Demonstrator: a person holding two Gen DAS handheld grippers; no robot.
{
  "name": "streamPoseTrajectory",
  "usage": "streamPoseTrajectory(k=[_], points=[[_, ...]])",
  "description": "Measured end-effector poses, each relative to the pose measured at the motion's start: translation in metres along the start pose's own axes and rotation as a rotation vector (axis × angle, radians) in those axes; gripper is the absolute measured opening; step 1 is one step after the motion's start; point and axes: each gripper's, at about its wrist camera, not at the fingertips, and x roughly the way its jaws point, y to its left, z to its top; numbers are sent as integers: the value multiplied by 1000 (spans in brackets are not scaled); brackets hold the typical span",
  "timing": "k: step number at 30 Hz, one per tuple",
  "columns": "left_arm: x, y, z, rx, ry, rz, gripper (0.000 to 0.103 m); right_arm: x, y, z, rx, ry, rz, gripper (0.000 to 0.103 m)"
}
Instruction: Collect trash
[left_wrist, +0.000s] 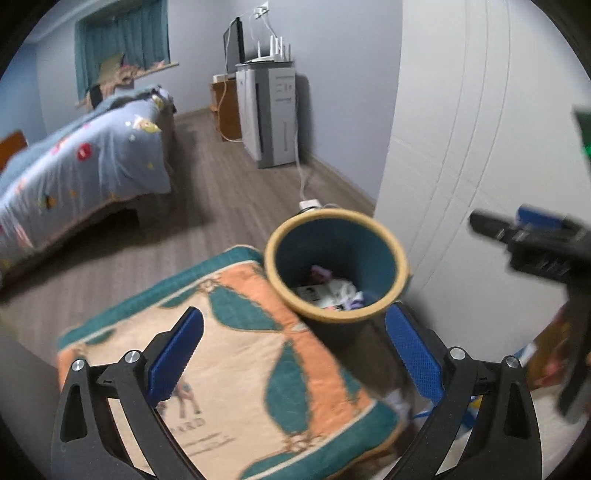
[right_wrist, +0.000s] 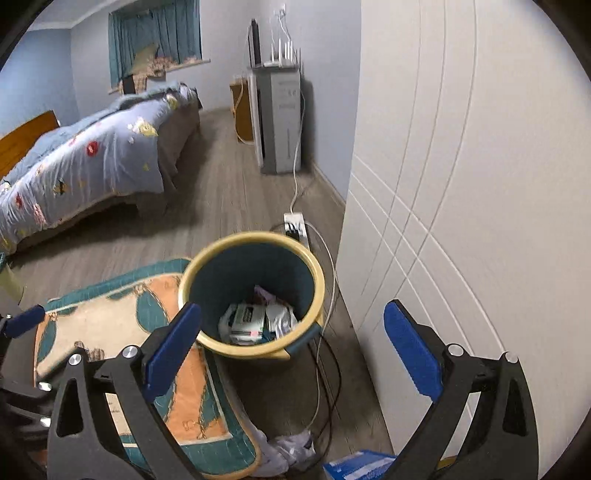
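Bed, patterned cushion, power strip.

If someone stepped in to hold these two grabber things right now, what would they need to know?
Left gripper: open, empty, above the patterned cushion.
Right gripper: open, empty, hovering over the near rim of the trash bin.
The bin stands on the floor between the cushion and the white wardrobe. It already holds some crumpled wrappers and paper.
Possibly left: a crumpled whitish wad on the floor by the cables, and a blue packet at the lower edge of the right view. Whether the blue packet is trash I cannot tell.
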Motion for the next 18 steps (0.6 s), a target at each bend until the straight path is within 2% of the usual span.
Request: streamPoseTrajectory(k=[6,10,12,15,18], points=[[13,14,3,7,13,50,98,15,7,-4,-7,54,22,97],[10,20,7,-20,25,49,98,1,18,-4,-68,-2,9,97],[3,17,9,-11,-2,42,98,-10,21,-3,-95,-58,3,97],[-13,14,12,5,-78,89,98,-18,22,-1,-103,-98,-5,97],[-27,17,14,-23,-147,42,98,-19,19,-1,-94,-107,-23,97]])
